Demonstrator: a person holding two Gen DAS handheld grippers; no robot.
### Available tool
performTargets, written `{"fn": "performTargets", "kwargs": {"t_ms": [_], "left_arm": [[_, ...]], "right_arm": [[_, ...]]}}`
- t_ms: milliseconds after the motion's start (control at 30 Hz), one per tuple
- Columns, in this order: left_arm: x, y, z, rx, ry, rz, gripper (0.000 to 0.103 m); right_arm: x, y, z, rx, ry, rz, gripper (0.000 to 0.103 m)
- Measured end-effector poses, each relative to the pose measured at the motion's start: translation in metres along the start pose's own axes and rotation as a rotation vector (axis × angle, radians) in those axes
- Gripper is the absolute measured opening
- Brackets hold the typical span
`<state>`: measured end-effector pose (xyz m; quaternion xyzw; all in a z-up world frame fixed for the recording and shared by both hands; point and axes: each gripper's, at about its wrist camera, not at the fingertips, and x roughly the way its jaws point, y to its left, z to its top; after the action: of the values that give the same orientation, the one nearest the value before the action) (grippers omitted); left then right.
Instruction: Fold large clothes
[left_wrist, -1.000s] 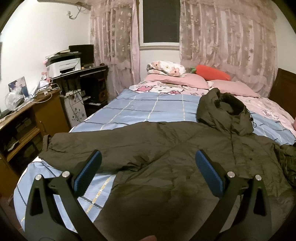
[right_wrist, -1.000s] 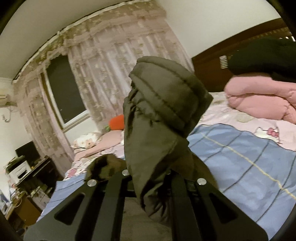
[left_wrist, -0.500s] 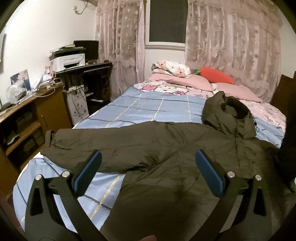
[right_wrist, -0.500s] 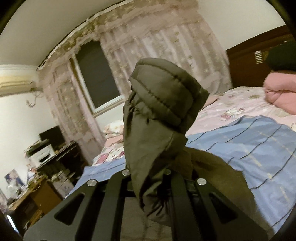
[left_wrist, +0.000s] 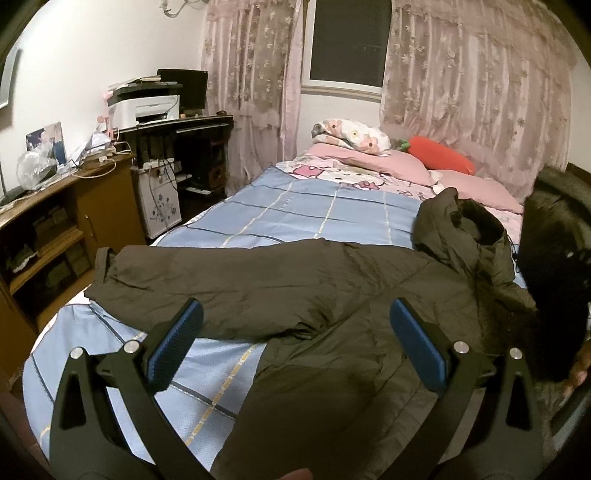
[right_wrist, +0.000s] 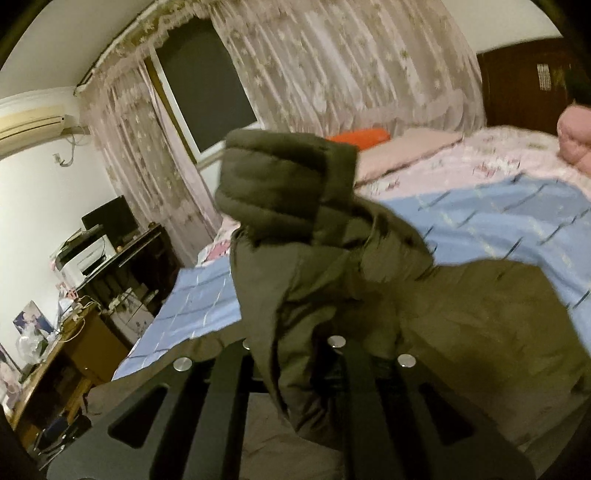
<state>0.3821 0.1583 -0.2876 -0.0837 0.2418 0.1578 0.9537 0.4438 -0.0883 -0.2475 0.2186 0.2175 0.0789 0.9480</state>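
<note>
Coat sleeve (right_wrist: 291, 236) pinched in R gripper (right_wrist: 295, 354) jaws; L gripper (left_wrist: 295, 343) jaws wide, prob. above coat.

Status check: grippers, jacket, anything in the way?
Left gripper open, empty above jacket. Right gripper shut on sleeve cuff. Other sleeve flat on bed. Nothing blocking.

The left gripper (left_wrist: 295, 347) has black triangular arms with cut-out slots, silver round screws and ribbed blue pads (left_wrist: 173, 345) along the lower frame. The right gripper (right_wrist: 295, 354) shows matching black slotted arms and silver screws.
</note>
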Motion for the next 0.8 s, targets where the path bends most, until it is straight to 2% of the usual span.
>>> {"fn": "performTargets", "kwargs": {"t_ms": [133,167,200,233,267,300,333,367,500,567,633,800], "left_arm": [[0.003,0.004,0.0,-0.013,0.01,0.003,0.101],[0.003,0.005,0.0,-0.015,0.01,0.002,0.101],[0.003,0.005,0.0,-0.015,0.009,0.003,0.101],[0.003,0.006,0.001,-0.015,0.008,0.005,0.101],[0.003,0.007,0.001,-0.016,0.007,0.005,0.101],[0.003,0.008,0.001,-0.02,0.008,0.005,0.101],[0.004,0.01,0.002,-0.023,0.009,0.004,0.101],[0.004,0.01,0.002,-0.026,0.011,0.004,0.101],[0.006,0.011,0.002,-0.033,0.017,0.0,0.101],[0.005,0.011,0.002,-0.032,0.015,0.001,0.101],[0.005,0.01,0.003,-0.027,0.014,-0.001,0.101],[0.007,0.011,0.001,-0.012,0.027,0.005,0.101]], "right_arm": [[0.023,0.007,-0.017,0.016,0.05,-0.005,0.01],[0.029,0.009,-0.02,0.018,0.065,-0.008,0.012],[0.036,0.011,-0.025,0.026,0.088,-0.002,0.019],[0.041,0.012,-0.028,0.039,0.107,0.01,0.026],[0.045,0.013,-0.032,0.052,0.122,0.022,0.044],[0.05,0.014,-0.036,0.068,0.144,0.041,0.056],[0.053,0.017,-0.038,0.081,0.162,0.062,0.076],[0.054,0.019,-0.041,0.086,0.172,0.072,0.087],[0.044,0.031,-0.036,0.117,0.16,0.232,0.095],[0.026,0.035,-0.025,0.152,0.117,0.322,0.096],[0.002,0.036,-0.008,0.172,0.061,0.368,0.098],[-0.071,0.035,0.042,0.16,-0.096,0.391,0.102]]}}
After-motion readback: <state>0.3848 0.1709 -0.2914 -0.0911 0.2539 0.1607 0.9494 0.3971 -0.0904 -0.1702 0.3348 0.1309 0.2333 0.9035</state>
